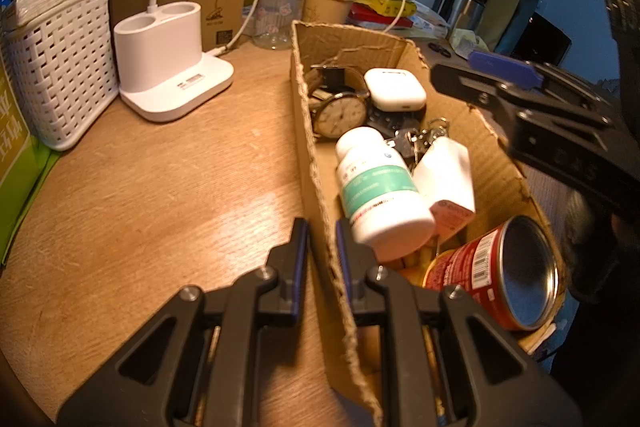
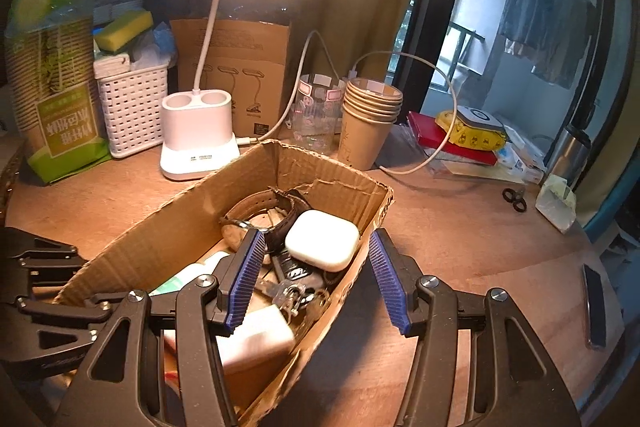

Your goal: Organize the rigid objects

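Two claws: left (image 1: 322, 227) pinching box wall (image 1: 316, 163), right (image 2: 316, 267) spread astride opposite wall, cups (image 2: 370, 119) behind.

The left hand-held gripper (image 1: 322, 247) was clamped on the near wall of the cardboard box (image 1: 304, 131), one finger outside and one inside. In the box lay a white pill bottle (image 1: 380, 183), a red can (image 1: 500, 271), a watch (image 1: 340, 113), an earbud case (image 1: 394, 89) and keys (image 1: 420, 137). The right hand-held gripper (image 1: 500, 71) hung above the box's far rim. A white lamp base (image 1: 168, 63) stood on the bench (image 1: 160, 195).
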A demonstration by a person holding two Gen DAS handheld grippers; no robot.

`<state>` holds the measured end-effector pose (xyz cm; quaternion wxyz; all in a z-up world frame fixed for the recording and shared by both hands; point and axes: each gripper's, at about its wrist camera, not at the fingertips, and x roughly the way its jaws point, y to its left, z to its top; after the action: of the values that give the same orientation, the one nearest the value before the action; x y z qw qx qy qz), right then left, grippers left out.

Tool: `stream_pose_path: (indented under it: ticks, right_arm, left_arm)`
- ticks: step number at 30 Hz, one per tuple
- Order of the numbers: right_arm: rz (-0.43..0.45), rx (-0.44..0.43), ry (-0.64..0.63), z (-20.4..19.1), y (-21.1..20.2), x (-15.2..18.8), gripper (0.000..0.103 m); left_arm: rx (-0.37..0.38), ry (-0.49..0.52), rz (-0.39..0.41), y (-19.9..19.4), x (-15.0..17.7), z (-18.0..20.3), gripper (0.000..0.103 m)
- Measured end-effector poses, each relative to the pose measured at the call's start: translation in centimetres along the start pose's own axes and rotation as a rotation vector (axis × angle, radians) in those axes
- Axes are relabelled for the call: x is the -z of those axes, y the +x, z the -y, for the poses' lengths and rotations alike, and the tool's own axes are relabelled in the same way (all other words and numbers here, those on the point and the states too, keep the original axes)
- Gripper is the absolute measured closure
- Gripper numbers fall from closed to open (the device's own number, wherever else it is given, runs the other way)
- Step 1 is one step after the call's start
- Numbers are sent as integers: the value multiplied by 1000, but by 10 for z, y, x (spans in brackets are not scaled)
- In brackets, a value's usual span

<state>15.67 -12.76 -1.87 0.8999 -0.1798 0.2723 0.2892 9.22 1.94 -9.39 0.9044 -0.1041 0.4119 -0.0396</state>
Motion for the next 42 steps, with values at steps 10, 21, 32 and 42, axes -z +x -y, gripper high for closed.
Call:
stream_pose_path:
  ticks: [10, 21, 32, 42]
  right_arm:
    - [0, 0, 49, -6, -28, 15, 45]
    - [-13, 32, 107, 2, -49, 26, 45]
    - [3, 62, 124, 9, -74, 30, 45]
    - [52, 86, 116, 6, -103, 22, 45]
  left_arm:
    - [-4, 4, 1, 0, 0, 0, 88]
    - [-26, 11, 31, -11, 0, 4, 87]
    - [-67, 39, 116, -33, -1, 11, 80]
    - [-54, 65, 257, -67, -6, 21, 79]
